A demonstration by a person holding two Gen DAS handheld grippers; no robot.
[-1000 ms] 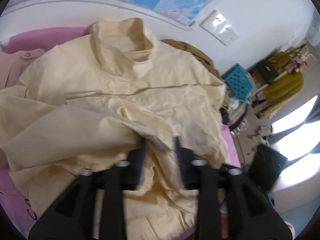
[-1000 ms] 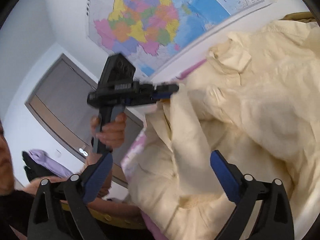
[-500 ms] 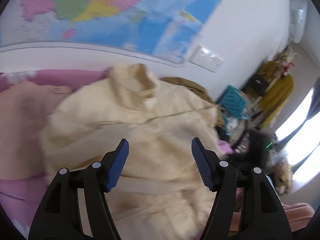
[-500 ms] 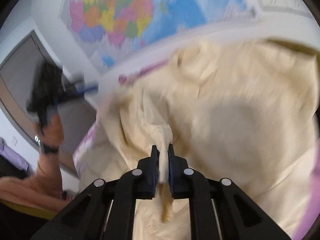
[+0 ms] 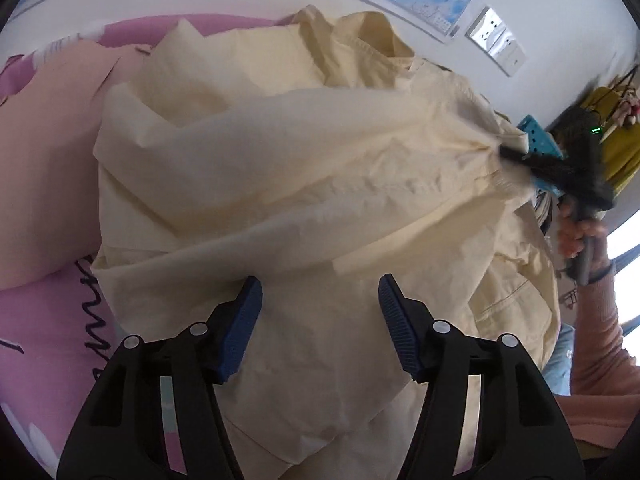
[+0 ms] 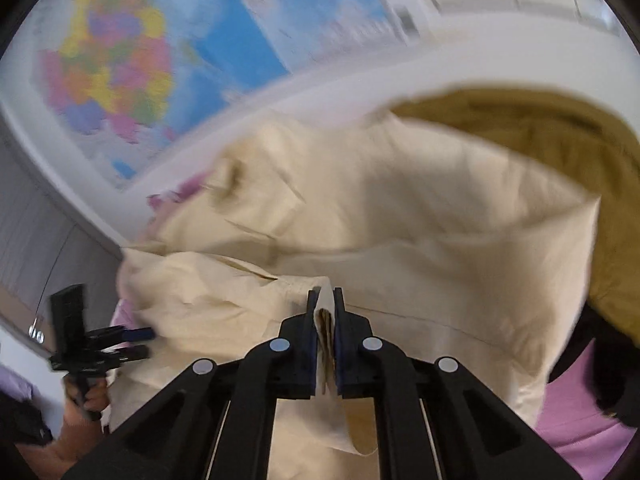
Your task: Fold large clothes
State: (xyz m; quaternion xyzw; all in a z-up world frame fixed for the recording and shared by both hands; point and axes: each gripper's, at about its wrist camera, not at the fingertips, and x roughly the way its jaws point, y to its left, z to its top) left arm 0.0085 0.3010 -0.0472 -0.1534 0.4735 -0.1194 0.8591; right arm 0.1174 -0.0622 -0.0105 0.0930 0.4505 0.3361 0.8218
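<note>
Shirt, big and pale yellow, lies bunched up on the pink bed cover, with its collar at 12 o'clock by the wall. Our right gripper has its fingers pinched tight on a folded edge of the cloth. Our left gripper hangs just over the shirt with its fingers wide apart and nothing in them. We think the fold is only starting. We should pull the pinched edge slowly toward 9 o'clock so it lands flat. Our left one could press the cloth down, or it may slide and bunch up more
</note>
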